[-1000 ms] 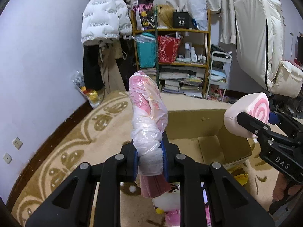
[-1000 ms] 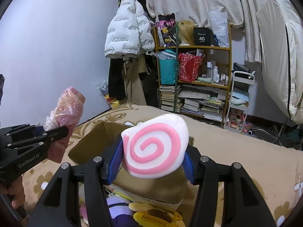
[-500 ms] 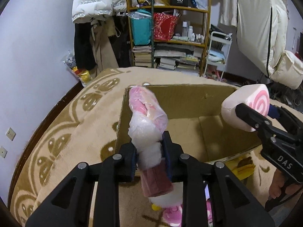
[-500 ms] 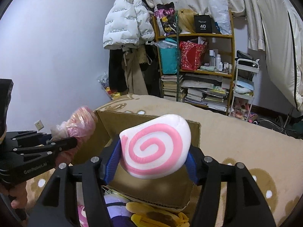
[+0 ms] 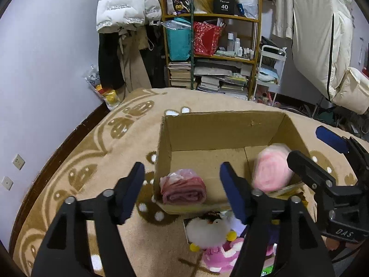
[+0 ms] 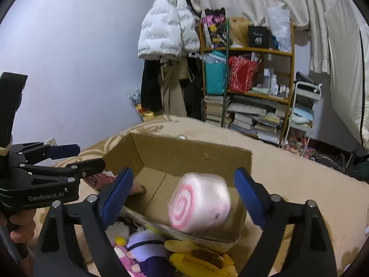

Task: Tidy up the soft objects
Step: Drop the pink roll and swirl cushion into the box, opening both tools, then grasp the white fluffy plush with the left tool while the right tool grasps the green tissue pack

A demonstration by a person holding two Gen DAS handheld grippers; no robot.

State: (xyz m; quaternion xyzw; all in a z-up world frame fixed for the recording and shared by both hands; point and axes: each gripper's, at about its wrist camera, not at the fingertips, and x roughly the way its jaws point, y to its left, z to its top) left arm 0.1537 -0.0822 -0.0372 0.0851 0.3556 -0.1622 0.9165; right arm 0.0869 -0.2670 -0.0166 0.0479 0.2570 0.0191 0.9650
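An open cardboard box [image 5: 221, 124] stands on the tan carpet. A pink bundle in clear plastic [image 5: 183, 189] lies inside at its near left corner. A pink-and-white swirl cushion [image 6: 199, 202] is in the box's right part, blurred; it also shows in the left wrist view [image 5: 272, 170]. My left gripper [image 5: 182, 192] is open and empty above the box's near edge. My right gripper [image 6: 182, 195] is open and empty above the cushion. Each gripper shows in the other's view: the left [image 6: 69, 155], the right [image 5: 322, 154].
Several plush toys lie on the carpet in front of the box: a white and pink one [image 5: 212, 233], a purple one [image 6: 147, 247], a yellow one [image 6: 203, 260]. A cluttered shelf [image 5: 212, 53], hanging coats [image 5: 124, 4] and a white cart [image 5: 269, 69] stand at the far wall.
Both grippers opened over the box. The pink bundle dropped from the left one into the box's left corner, and the swirl cushion dropped from the right one into the box.
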